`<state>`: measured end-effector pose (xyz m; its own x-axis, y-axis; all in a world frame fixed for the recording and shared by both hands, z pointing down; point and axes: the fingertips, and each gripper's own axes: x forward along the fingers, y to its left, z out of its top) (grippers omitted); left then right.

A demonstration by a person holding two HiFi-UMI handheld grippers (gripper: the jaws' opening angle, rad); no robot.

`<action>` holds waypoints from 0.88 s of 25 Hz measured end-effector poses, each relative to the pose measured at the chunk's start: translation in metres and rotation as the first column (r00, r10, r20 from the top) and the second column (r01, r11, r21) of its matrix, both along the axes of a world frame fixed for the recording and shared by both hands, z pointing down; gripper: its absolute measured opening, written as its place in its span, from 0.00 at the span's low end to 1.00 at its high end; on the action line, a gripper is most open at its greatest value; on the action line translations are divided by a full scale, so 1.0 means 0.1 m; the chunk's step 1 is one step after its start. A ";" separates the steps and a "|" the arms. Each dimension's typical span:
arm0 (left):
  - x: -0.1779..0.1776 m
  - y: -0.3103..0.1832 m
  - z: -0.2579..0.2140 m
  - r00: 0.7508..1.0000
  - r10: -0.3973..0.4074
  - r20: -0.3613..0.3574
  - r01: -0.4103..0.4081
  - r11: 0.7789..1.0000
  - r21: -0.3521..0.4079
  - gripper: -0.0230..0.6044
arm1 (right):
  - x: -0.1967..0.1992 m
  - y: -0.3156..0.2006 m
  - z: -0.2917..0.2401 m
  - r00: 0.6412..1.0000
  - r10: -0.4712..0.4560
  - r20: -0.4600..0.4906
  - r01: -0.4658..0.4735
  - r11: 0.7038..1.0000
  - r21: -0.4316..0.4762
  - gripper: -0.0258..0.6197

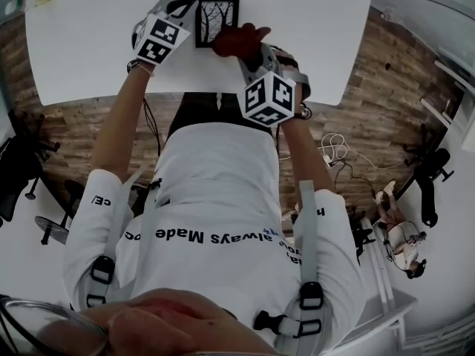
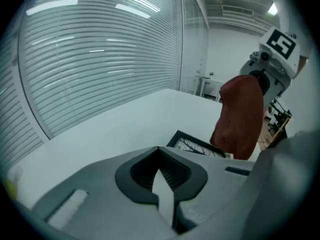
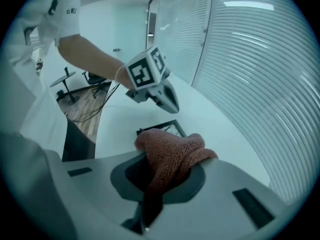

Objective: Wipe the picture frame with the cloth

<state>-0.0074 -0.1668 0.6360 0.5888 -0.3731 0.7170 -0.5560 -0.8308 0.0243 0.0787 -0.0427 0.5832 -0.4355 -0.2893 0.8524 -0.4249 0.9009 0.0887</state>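
A small black picture frame (image 1: 214, 15) with a tree drawing lies flat on the white table (image 1: 89, 43). My right gripper (image 1: 251, 50) is shut on a rust-red knitted cloth (image 1: 239, 38), which rests over the frame's near right corner. In the right gripper view the cloth (image 3: 172, 149) bulges out between the jaws and hides most of the frame (image 3: 172, 127). My left gripper (image 1: 180, 11) is at the frame's left side, jaws together with nothing between them. In the left gripper view the frame (image 2: 192, 144) shows just past the closed jaws, with the cloth (image 2: 240, 116) hanging over it.
A glass wall with horizontal blinds (image 2: 100, 59) runs along the far side of the table. The table's near edge (image 1: 200, 93) is against the person's body. Office chairs (image 1: 434, 173) and cables (image 1: 338, 150) are on the wooden floor to the sides.
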 end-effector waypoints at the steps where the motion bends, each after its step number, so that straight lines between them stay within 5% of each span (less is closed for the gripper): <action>1: -0.01 0.02 -0.15 1.000 -0.020 -0.024 0.021 1.000 0.015 0.04 | 0.01 -0.06 -0.17 0.999 0.033 0.038 -0.034 0.999 0.018 0.07; 8: 0.06 0.38 -1.63 0.959 -0.099 -0.266 0.134 0.984 0.116 0.04 | 0.05 -0.40 -1.46 0.918 0.208 0.336 -0.263 0.957 0.124 0.07; 13: 0.12 0.47 -2.66 0.912 -0.084 -0.401 0.189 0.955 0.230 0.04 | 0.02 -0.60 -2.32 0.854 0.198 0.481 -0.345 0.907 0.240 0.07; 19: 0.22 0.77 -3.55 0.857 -0.033 -0.515 0.196 0.944 0.266 0.04 | 0.02 -0.46 -3.22 0.751 0.201 0.629 -0.418 0.882 0.216 0.07; 22: 0.24 0.87 -3.86 0.848 0.000 -0.529 0.194 0.930 0.311 0.04 | -0.02 -0.40 -3.56 0.718 0.170 0.675 -0.426 0.874 0.233 0.07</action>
<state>0.0168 -0.0802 0.2502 0.7804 -0.6098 0.1380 -0.6208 -0.7820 0.0549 0.0769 -0.0827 0.2272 -0.6586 -0.7150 0.2346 -0.7379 0.6748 -0.0148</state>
